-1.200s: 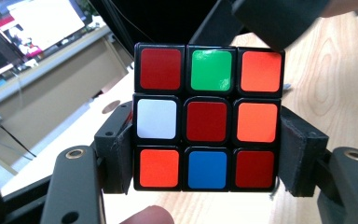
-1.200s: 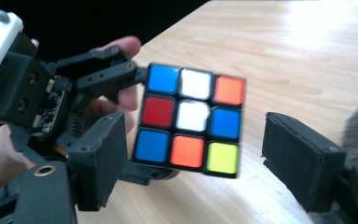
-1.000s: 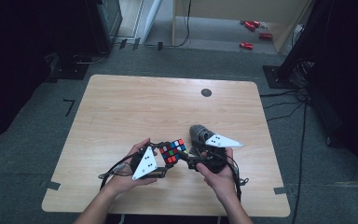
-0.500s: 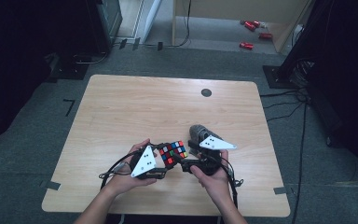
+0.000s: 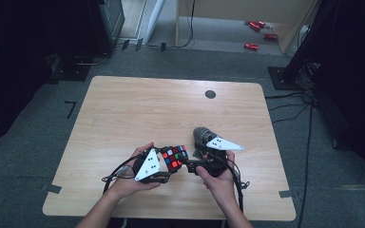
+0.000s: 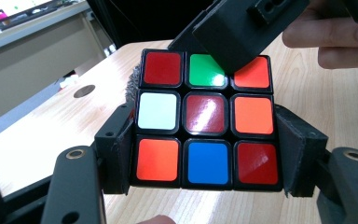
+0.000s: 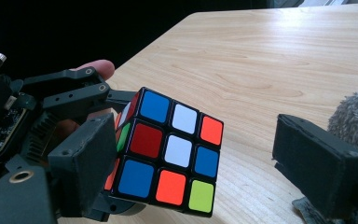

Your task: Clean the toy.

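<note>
Near the desk's [image 5: 123,109] front edge, the left gripper [image 5: 164,166] pinches the puzzle cube [image 6: 207,121] by two opposite sides, held clear of the wood. The right gripper [image 5: 190,166] has just been opening; its jaws stand spread around the cube, one beside it, one well off. A careless re-grip could knock the cube loose. Just behind sits a grey furry thing [image 5: 203,134], crowding the right hand's room; farther back, a dark round hole [image 5: 210,94].

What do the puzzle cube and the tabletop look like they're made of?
Multicoloured puzzle cube: probably hard plastic, glossy; its colour tiles show bright glare in a black frame. Light rectangular tabletop: looks like wood or wood-effect laminate, smooth and slightly shiny, with visible grain lines.
</note>
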A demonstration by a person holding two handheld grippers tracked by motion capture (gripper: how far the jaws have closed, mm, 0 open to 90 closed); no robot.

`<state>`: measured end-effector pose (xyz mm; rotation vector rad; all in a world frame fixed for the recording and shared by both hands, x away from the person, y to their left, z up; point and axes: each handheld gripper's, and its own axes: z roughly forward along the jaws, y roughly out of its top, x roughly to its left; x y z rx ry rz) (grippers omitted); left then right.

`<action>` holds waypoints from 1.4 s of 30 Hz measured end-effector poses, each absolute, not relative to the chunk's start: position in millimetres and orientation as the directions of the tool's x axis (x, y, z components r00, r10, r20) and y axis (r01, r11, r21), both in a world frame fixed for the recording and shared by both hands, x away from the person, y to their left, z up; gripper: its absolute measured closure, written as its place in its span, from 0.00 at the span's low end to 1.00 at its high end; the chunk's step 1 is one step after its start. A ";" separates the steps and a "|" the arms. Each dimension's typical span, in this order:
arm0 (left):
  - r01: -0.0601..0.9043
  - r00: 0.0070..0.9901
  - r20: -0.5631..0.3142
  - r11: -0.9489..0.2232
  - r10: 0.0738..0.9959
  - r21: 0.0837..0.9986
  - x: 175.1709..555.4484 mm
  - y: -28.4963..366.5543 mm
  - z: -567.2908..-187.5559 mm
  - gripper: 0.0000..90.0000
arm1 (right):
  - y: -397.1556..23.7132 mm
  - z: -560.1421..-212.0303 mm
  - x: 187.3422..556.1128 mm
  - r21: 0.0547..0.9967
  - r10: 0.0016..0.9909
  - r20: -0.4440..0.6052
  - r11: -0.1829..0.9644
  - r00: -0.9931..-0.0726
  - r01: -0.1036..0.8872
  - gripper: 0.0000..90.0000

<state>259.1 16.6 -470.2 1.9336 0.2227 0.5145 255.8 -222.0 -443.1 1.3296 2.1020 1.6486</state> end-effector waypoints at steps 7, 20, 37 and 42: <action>-0.044 0.888 0.224 -0.411 0.401 0.911 262.7 19.5 -469.7 0.39 | -227.1 -441.0 255.0 0.871 0.721 0.335 0.008 -0.607 0.491 0.18; 0.047 0.889 0.138 -0.388 0.436 0.921 269.0 29.1 -465.7 0.39 | -256.8 -472.5 280.5 0.874 0.904 0.147 0.071 -0.401 0.481 0.27; 0.127 0.893 0.057 -0.371 0.446 0.920 274.6 33.8 -463.6 0.39 | -263.5 -491.4 290.1 0.834 0.899 0.165 0.092 -0.405 0.544 0.86; 0.144 0.890 0.043 -0.371 0.453 0.917 277.0 36.4 -463.7 0.39 | -256.5 -474.4 278.0 0.875 0.867 0.160 0.097 -0.473 0.474 0.91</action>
